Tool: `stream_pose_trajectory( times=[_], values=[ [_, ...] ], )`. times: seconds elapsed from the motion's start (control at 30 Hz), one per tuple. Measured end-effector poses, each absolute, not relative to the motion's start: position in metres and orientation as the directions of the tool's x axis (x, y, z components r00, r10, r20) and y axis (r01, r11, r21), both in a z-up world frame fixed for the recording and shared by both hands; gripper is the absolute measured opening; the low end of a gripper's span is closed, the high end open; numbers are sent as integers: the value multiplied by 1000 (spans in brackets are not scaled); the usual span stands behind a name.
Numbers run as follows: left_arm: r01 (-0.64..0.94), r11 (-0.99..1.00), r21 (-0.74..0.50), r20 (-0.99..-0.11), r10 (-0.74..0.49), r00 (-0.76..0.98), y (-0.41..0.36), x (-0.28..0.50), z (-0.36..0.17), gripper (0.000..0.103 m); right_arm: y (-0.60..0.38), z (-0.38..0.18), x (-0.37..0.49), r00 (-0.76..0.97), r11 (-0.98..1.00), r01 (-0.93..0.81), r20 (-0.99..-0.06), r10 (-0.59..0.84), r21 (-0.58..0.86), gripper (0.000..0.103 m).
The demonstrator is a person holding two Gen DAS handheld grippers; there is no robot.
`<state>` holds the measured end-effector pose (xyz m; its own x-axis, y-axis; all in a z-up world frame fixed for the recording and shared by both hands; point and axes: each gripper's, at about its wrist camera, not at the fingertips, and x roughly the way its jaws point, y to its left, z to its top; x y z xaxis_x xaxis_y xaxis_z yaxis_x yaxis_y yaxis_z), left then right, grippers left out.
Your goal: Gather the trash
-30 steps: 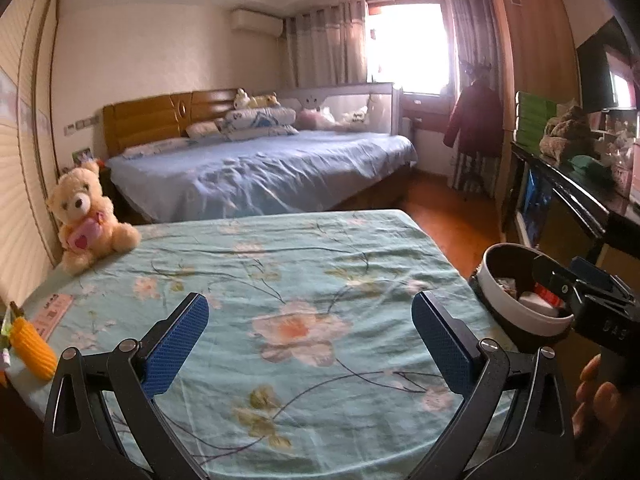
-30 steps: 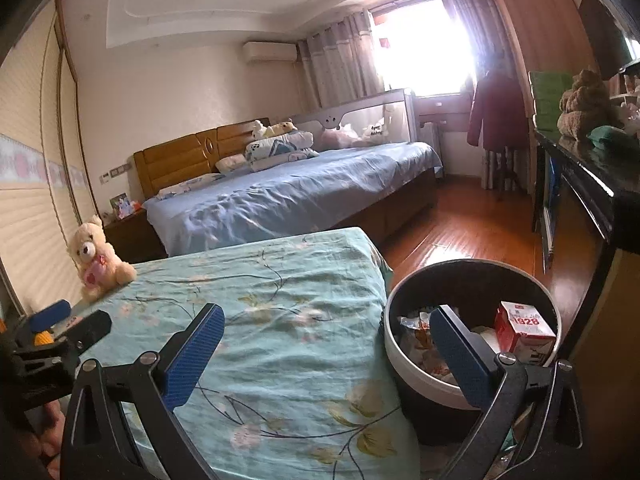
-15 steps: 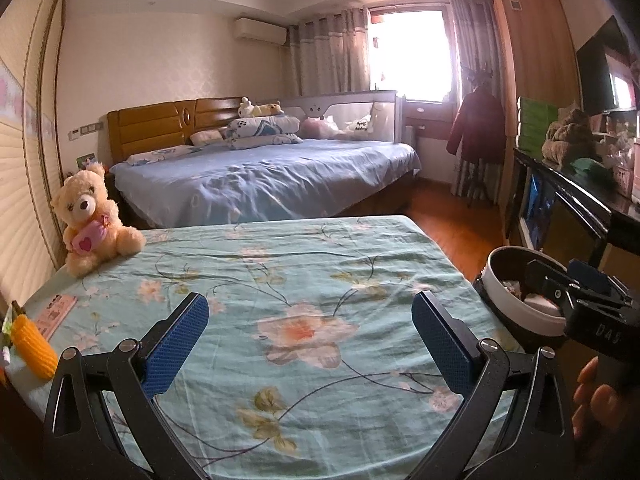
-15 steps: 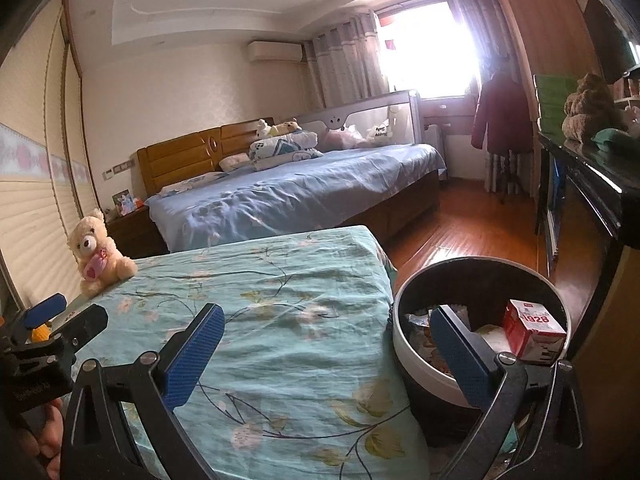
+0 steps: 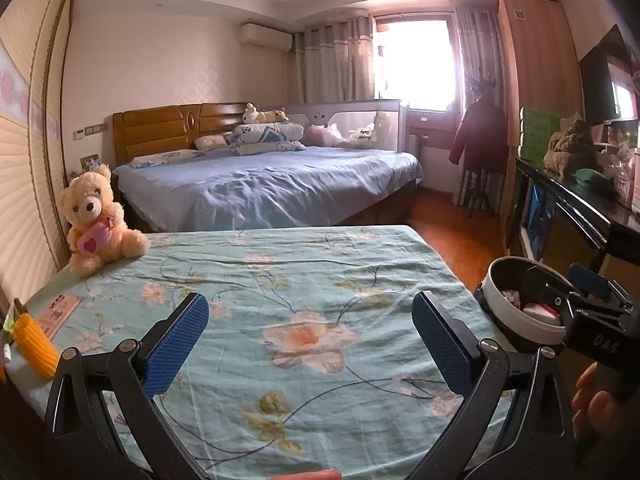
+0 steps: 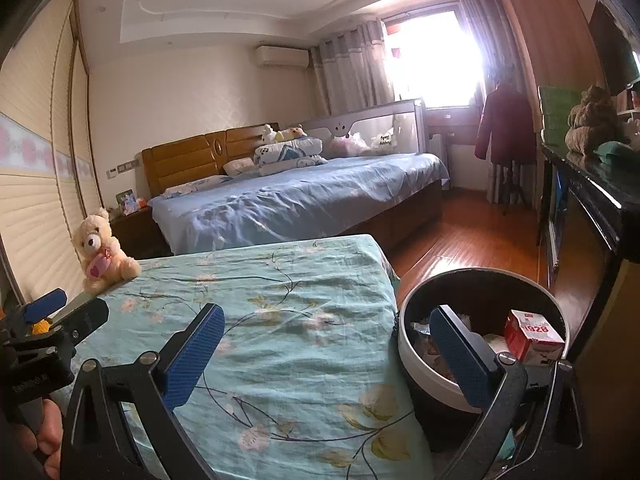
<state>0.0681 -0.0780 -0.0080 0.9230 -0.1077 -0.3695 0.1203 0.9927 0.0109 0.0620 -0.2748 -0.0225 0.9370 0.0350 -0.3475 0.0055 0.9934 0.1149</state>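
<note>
Both grippers, left (image 5: 310, 338) & right (image 6: 326, 350), wide apart w/ nothing held; trash bin (image 6: 420, 364) near right of bed (image 6: 280, 300).

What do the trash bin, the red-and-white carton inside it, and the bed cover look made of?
Trash bin: probably plastic, with a smooth white rim and a dark glossy inner wall. Red-and-white carton: printed cardboard, with crisp folded edges. Floral bed cover: woven fabric, likely cotton, matte and softly wrinkled.
</note>
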Motion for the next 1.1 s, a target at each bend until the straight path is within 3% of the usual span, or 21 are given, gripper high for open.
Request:
stream_pose_trajectory(
  times=[1.1],
  values=[
    [108,994,14,-345,-97,934,-77,61,-4,103,-269,-21,59,937,994,-6,-346,43,107,103]
  ],
)
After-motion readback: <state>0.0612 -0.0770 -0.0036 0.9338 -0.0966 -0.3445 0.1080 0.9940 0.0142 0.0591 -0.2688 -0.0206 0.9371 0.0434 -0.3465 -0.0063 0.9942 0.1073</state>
